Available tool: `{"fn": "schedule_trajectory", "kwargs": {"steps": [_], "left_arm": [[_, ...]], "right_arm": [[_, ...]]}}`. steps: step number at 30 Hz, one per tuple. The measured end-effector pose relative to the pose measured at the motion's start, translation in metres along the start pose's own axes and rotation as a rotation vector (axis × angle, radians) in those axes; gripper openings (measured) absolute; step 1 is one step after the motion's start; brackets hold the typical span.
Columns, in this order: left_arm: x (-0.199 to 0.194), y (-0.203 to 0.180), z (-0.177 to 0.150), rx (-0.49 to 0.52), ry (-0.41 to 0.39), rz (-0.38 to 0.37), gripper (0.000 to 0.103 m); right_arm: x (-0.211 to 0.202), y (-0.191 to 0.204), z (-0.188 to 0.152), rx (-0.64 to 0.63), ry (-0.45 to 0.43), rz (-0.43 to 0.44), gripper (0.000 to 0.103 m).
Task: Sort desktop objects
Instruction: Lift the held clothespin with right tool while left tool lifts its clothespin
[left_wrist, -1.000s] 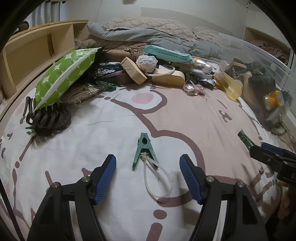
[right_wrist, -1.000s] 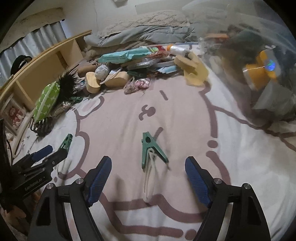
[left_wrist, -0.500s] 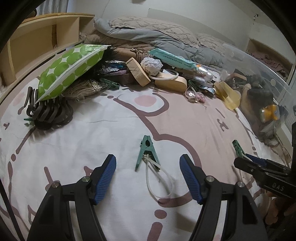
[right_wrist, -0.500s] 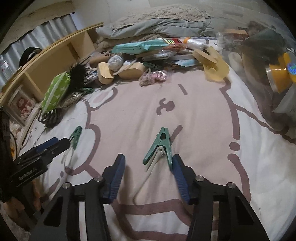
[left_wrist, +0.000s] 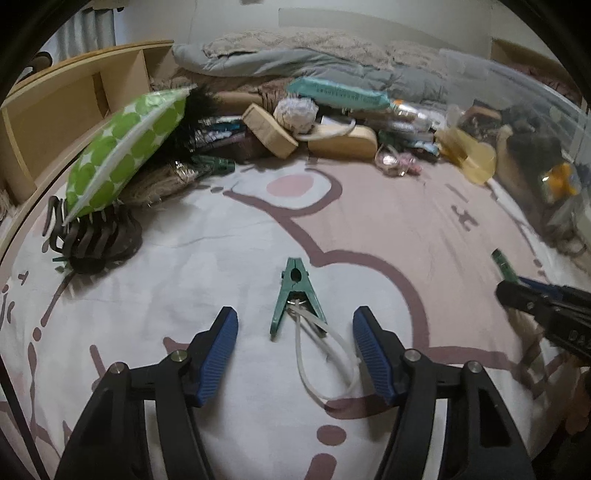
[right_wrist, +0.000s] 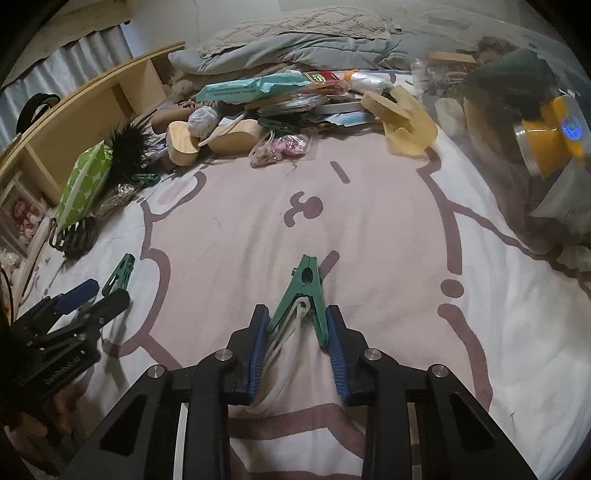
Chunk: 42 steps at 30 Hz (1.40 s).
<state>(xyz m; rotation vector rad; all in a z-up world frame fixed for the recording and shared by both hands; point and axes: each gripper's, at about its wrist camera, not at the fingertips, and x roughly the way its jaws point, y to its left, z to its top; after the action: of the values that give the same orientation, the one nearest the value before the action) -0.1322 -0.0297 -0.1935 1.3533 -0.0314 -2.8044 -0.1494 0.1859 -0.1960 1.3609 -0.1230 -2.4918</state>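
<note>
Pinching the two splayed handle legs of one green clip (right_wrist: 308, 295), the right claw (right_wrist: 297, 339) has just been closing and now has its pads against them; that clip's nose points straight ahead of the claw. The left claw (left_wrist: 295, 343) has just narrowed slightly but stands open, astride a second clip (left_wrist: 295, 295) with pads clear, long axis running away from it. Both clips are green plastic, each with a white cord loop (left_wrist: 325, 362) trailing from its spring.

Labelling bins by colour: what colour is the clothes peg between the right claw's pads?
Green clothes peg, clearest in the right wrist view.
</note>
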Motion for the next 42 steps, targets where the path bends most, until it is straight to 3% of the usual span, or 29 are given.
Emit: {"fn": "schedule_trajectory", "kwargs": {"steps": [3,12,42], "left_arm": [[0.003,0.001,0.001,-0.009,0.002,0.009,0.060],[0.002,0.010,0.002,-0.046,0.001,0.040,0.031],[-0.030,0.029,0.005,-0.143,-0.068,-0.021,0.031]], "right_arm": [[0.000,0.001,0.000,-0.007,0.000,-0.007,0.032],[-0.002,0.002,0.000,-0.001,-0.008,-0.009,0.031],[-0.026,-0.022,0.003,0.106,-0.066,0.032,0.031]]}}
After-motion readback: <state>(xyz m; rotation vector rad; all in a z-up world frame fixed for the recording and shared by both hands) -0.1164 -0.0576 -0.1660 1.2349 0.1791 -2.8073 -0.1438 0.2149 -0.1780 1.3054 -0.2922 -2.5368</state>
